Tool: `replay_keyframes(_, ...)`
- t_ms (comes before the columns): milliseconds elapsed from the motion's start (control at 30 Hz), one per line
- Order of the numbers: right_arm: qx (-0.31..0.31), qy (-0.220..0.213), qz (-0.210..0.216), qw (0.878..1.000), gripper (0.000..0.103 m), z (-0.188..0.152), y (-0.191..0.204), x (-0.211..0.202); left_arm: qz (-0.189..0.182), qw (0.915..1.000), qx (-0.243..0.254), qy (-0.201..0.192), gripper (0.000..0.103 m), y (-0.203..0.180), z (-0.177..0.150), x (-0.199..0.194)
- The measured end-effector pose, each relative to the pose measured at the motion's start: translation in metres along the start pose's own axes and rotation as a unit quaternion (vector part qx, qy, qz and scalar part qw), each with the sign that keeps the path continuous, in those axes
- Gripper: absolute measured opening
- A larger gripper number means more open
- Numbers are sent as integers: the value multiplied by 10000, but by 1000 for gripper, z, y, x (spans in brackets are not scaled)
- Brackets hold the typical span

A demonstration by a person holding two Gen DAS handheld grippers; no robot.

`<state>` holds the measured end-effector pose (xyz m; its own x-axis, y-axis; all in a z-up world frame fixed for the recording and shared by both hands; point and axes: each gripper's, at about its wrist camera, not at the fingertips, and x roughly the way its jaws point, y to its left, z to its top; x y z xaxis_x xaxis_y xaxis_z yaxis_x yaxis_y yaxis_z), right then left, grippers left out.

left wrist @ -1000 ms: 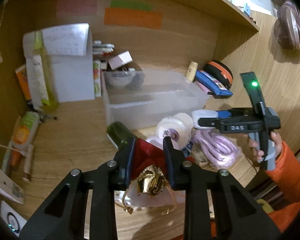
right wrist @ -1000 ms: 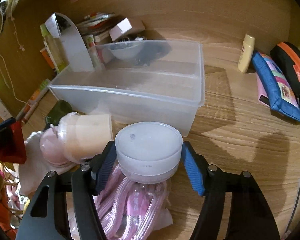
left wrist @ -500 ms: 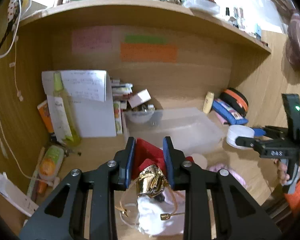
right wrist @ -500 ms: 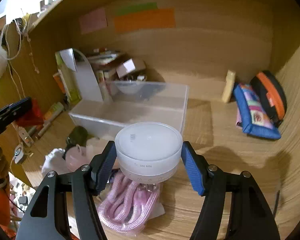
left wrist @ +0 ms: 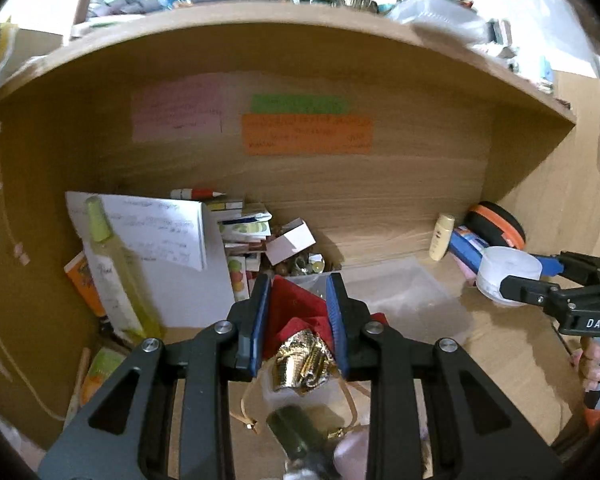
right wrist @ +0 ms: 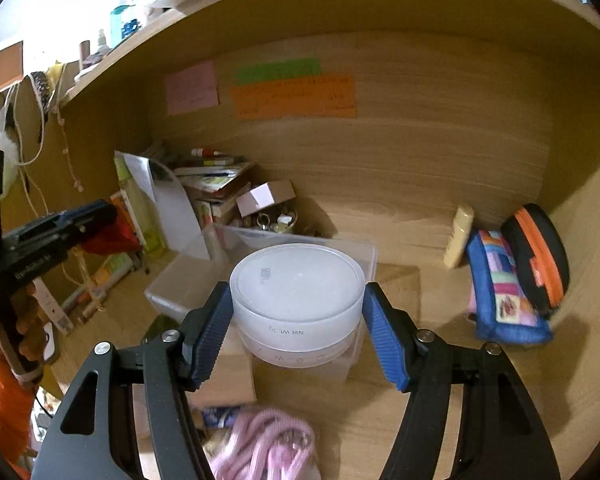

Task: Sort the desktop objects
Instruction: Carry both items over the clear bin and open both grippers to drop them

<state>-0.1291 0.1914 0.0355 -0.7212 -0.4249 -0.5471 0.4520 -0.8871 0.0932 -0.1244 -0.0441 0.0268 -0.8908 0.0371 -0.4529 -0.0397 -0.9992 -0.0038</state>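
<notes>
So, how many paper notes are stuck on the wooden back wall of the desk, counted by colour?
Pink rectangular paper note: 1
Green paper strip note: 1
Orange rectangular paper note: 1
Total: 3

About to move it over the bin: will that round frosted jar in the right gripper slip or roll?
The frosted jar looks smooth and hard, so it may slip between the right gripper pads. Set on its side it would probably roll; flat-based, likely stable upright.
</notes>
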Motion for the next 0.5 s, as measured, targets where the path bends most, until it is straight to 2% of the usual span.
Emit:
replay_keyframes(133,-43,90,-24,9999,62,9,-2,25,-24,9999,22,163,28,2,5,31)
replay_keyframes(267,-51,400,32,9992,62,12,-5,61,-39,9989,81,465,28,3,3,66)
replay_keyframes(500,-171,983,54,9950,62,4,-7,116,-257,9914,263,1257,28,-2,-16,123)
